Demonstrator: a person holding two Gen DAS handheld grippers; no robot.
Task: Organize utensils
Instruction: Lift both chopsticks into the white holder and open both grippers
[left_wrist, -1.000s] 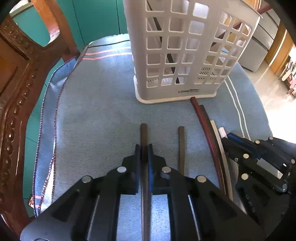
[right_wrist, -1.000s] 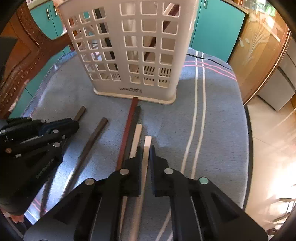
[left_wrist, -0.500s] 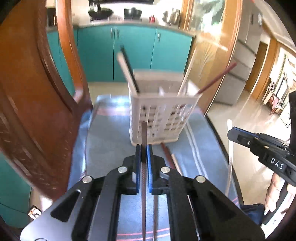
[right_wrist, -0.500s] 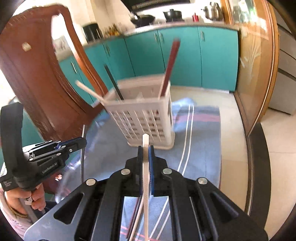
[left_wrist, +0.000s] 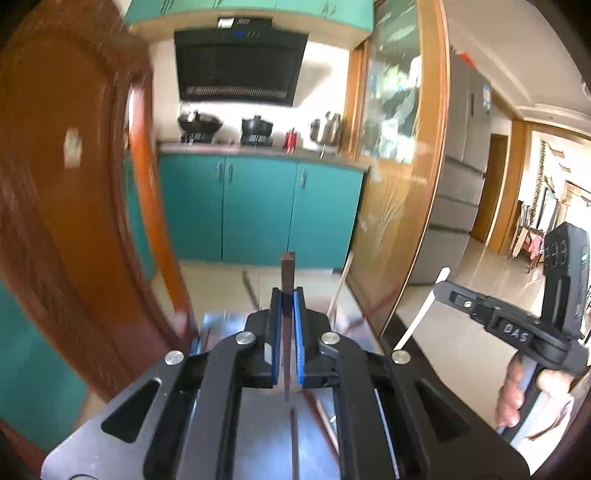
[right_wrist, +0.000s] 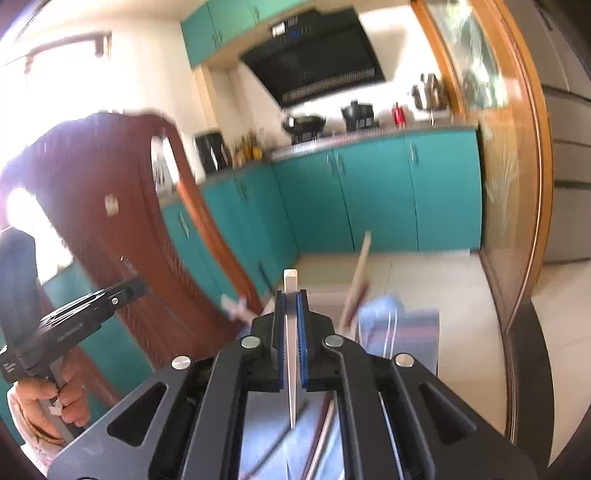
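The left gripper (left_wrist: 287, 308) is clamped tight on a dark brown chopstick (left_wrist: 287, 269) that stands up past its fingertips, and the right gripper (right_wrist: 291, 308) likewise pinches a white chopstick (right_wrist: 290, 282), both lifted clear of the blue cloth (right_wrist: 413, 332). More chopsticks (right_wrist: 317, 439) lie on the cloth below. Beyond stand a wooden chair back (left_wrist: 74, 206) and teal cabinets (left_wrist: 258, 206).

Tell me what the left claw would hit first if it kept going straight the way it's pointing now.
Probably nothing close. The left claw, shut on the dark chopstick, aims over open floor toward the teal cabinets, which look like the first thing in line. Depth is hard to judge through the fisheye and blur.
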